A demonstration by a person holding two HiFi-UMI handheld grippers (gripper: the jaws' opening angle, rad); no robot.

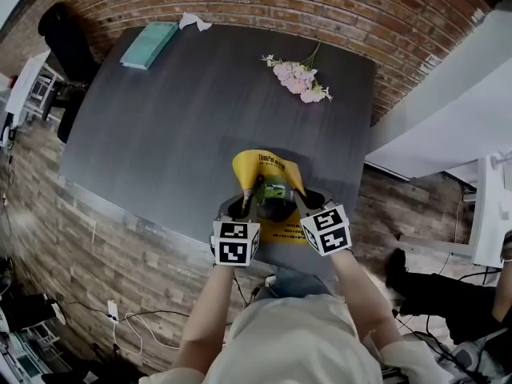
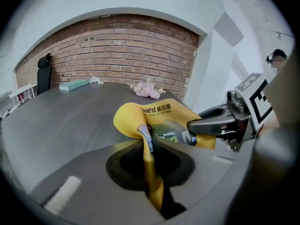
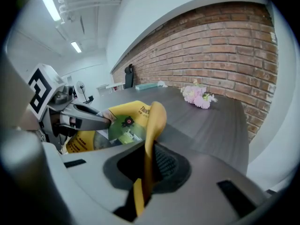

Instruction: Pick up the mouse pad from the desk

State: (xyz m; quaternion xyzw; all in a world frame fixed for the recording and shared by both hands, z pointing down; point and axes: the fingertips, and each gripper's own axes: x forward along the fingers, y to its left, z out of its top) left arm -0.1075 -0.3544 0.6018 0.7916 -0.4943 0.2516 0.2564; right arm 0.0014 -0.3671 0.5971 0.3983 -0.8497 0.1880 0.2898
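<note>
Person's bare forearms at the bottom of head view, one gripper in each hand, marker cubes on top. Left gripper (image 1: 248, 198) jaws closed, pinching the left edge of the yellow flexible mouse pad with green print and dark lettering (image 1: 269, 171); in left gripper view the pad's edge (image 2: 149, 153) runs as a thin folded strip straight down between the jaws. Right gripper (image 1: 301, 200) jaws also closed, clamped on the pad's right edge; in right gripper view a yellow fold (image 3: 151, 125) stands up out of the jaws. Pad sits at the near edge of the dark grey wood-grain worktop (image 1: 176, 118), bowed up between the two grippers, sides raised, middle sagging; can't tell if its far edge touches the worktop. Each gripper view shows the other gripper just beside it, across the pad. Further out, right of centre: bunch of pink artificial flowers (image 1: 298, 78), lying flat, well apart from the pad. Far left corner: flat teal book (image 1: 149, 44), crumpled white paper (image 1: 194, 22) just beside it. Black chair (image 1: 64, 38) past the far left corner. Brick surfaces around the worktop.
</note>
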